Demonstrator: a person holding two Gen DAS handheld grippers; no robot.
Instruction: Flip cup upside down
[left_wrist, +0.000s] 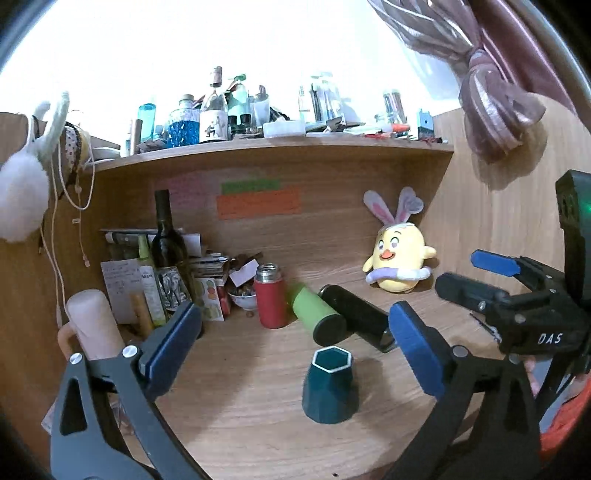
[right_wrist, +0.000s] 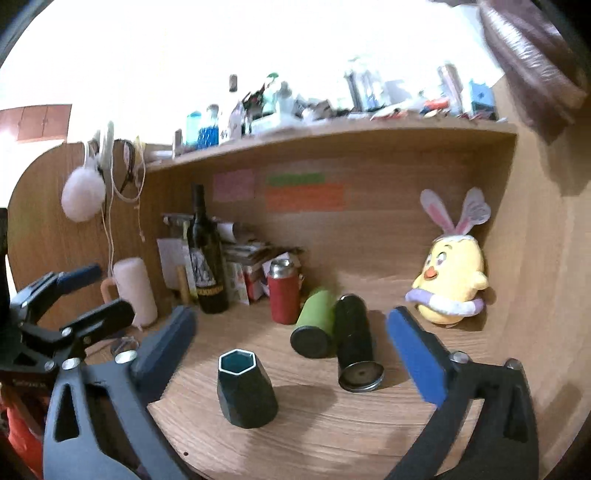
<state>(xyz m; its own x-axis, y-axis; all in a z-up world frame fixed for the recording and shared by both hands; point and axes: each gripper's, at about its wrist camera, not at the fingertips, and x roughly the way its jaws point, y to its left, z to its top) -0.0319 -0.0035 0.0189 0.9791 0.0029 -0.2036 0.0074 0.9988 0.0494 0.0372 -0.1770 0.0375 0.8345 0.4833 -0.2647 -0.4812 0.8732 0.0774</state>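
Observation:
A dark teal hexagonal cup (left_wrist: 330, 384) stands on the wooden desk, narrow end up and wider end down; it also shows in the right wrist view (right_wrist: 245, 387). Whether the top is a recessed base or the mouth I cannot tell. My left gripper (left_wrist: 291, 347) is open and empty, its blue pads either side of the cup and just above it. My right gripper (right_wrist: 291, 350) is open and empty, set back from the cup, which lies low and left between its fingers. The right gripper also shows at the right in the left wrist view (left_wrist: 476, 273).
A green tumbler (left_wrist: 316, 314) and a black flask (left_wrist: 360, 317) lie on their sides just behind the cup. A red thermos (left_wrist: 269, 299), a wine bottle (left_wrist: 170, 254), a pink mug (left_wrist: 94, 325) and a yellow chick plush (left_wrist: 397, 258) stand further back.

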